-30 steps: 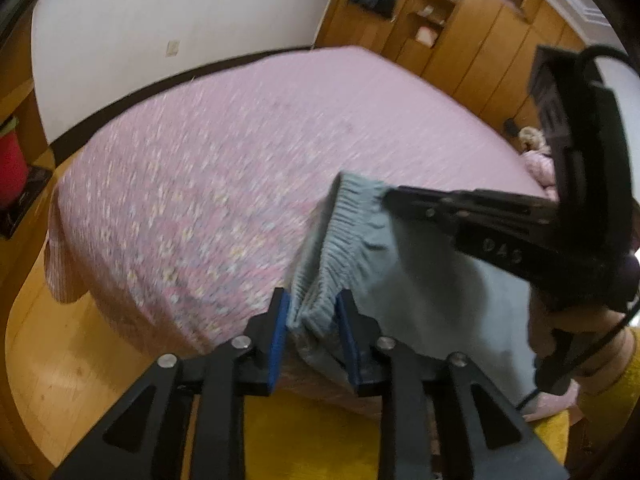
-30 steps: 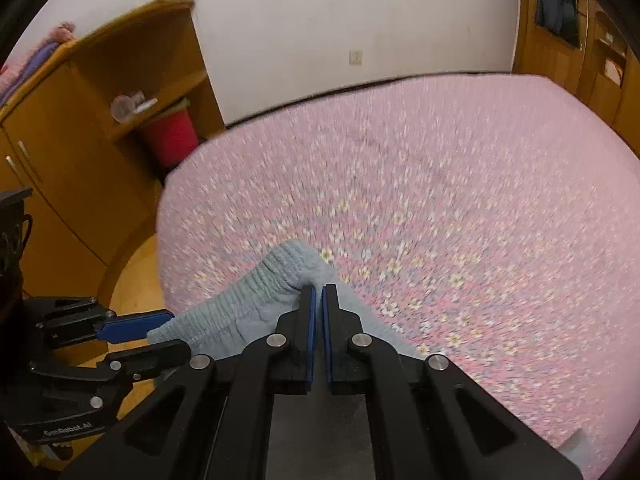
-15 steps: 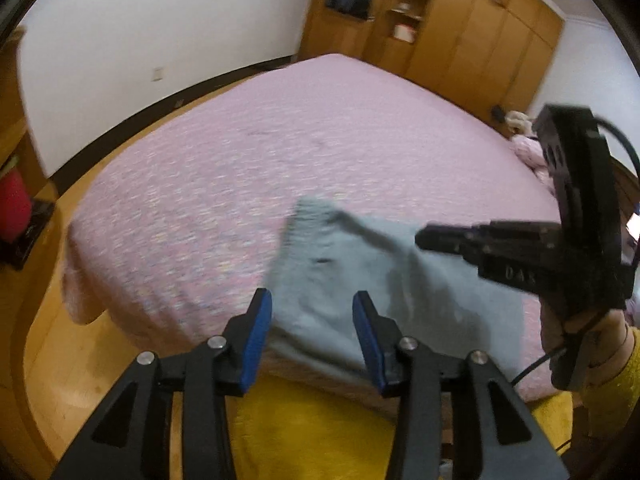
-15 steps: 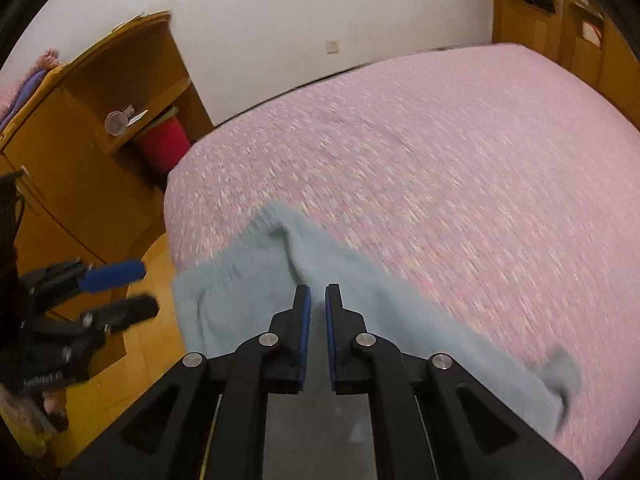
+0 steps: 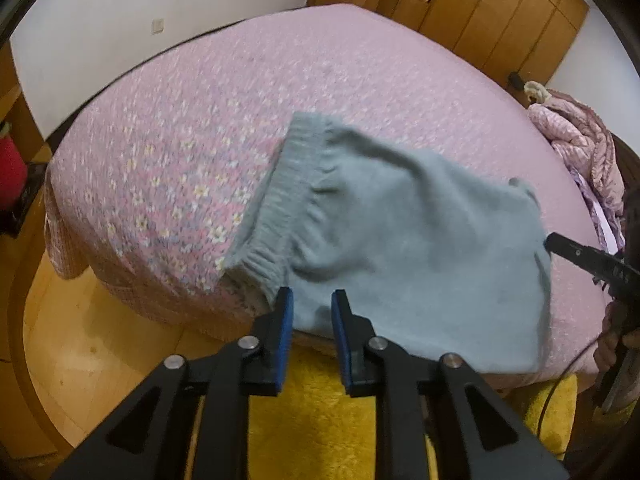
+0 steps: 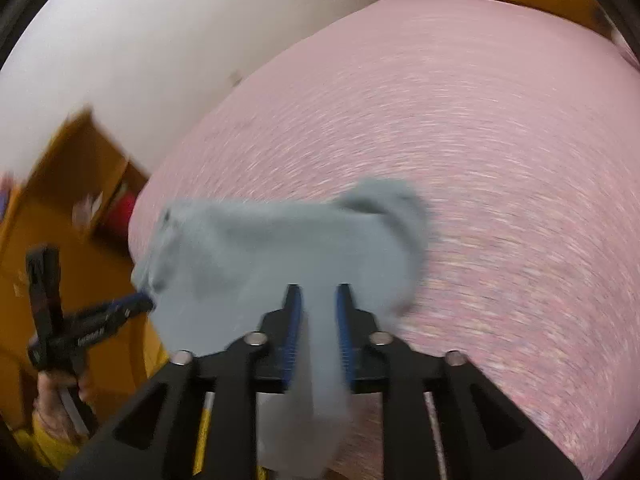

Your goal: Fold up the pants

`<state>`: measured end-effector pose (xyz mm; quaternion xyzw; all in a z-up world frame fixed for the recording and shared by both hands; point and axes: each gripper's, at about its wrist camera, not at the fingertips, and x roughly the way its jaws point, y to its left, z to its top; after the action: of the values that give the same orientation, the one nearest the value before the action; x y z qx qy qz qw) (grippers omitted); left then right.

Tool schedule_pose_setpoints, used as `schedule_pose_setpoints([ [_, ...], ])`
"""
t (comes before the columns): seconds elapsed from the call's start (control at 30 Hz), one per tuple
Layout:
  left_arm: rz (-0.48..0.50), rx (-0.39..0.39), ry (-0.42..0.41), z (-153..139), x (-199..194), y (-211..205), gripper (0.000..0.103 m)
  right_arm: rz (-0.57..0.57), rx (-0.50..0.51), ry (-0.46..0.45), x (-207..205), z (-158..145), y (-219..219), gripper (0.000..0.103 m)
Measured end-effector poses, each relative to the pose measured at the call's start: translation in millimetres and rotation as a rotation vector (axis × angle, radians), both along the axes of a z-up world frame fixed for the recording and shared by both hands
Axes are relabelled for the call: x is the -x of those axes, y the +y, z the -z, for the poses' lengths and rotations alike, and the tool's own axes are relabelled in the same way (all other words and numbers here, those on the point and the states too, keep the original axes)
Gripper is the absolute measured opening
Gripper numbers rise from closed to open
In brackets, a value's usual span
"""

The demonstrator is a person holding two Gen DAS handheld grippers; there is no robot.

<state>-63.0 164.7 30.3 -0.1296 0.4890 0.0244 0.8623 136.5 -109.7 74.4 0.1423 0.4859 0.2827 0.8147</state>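
The grey-blue pants (image 5: 404,236) lie spread on the near edge of the pink floral bed (image 5: 240,92), ribbed waistband to the left. My left gripper (image 5: 312,308) is open just in front of the pants' near edge, holding nothing. In the blurred right wrist view the pants (image 6: 280,248) lie ahead, and my right gripper (image 6: 318,304) is open with a strip of the fabric hanging between its jaws. The right gripper also shows at the right edge of the left wrist view (image 5: 580,256). The left gripper shows at the left of the right wrist view (image 6: 132,304).
A pink quilt (image 5: 576,140) is heaped at the bed's right side. Wooden wardrobes (image 5: 480,12) line the far wall. A yellow rug (image 5: 312,420) and wooden floor (image 5: 80,360) lie below the bed. A wooden cabinet (image 6: 68,184) with a red object stands left.
Both grippers let go of the waistband and opened. The pants dropped flat onto the bed. Both grippers pulled back toward the near edge, and the right one swung fast.
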Motion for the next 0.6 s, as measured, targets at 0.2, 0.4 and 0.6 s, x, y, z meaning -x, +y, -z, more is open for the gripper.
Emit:
schedule_pose_setpoints([
  [0.2,0.119,0.045,-0.04,-20,-9,-46,0.028,0.124,-0.092,0.083,-27,22,-53,0.036],
  [0.4,0.232,0.155,0.047,2,-30,-93,0.028,0.078,-0.094,0.123,-48,43,-47,0.035],
  [0.6,0.275,0.146,0.11,16,-30,-113,0.028,0.078,-0.313,0.273,-83,65,-44,0.036],
])
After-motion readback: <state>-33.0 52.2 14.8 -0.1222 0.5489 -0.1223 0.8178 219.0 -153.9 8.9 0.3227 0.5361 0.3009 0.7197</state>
